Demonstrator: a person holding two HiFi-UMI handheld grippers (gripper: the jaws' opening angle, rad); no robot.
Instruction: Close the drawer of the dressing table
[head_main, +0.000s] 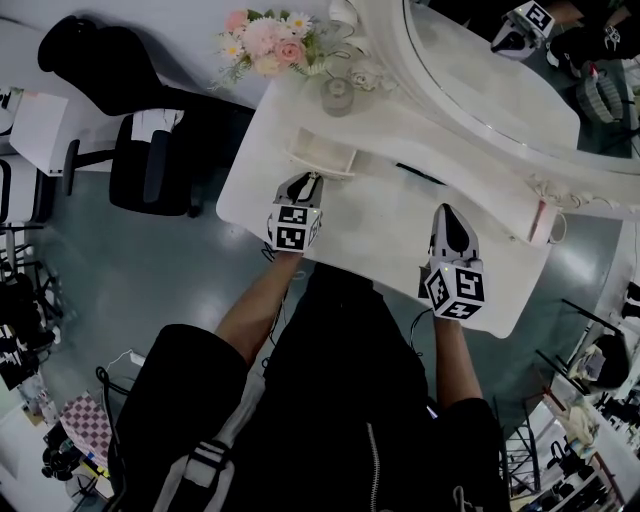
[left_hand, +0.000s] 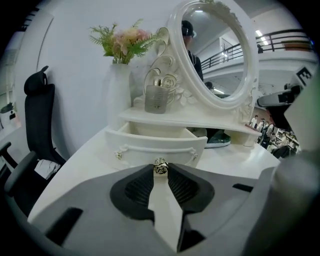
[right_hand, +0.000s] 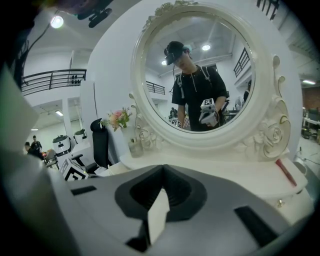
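White curved drawer (left_hand: 155, 145) open, brassy round knob (left_hand: 160, 167), glossy tabletop (left_hand: 90, 160)

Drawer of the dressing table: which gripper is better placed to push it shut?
Left. The left gripper is right at the open drawer, jaws closed on its knob. The right gripper is off to the side, facing the mirror, away from the drawer.
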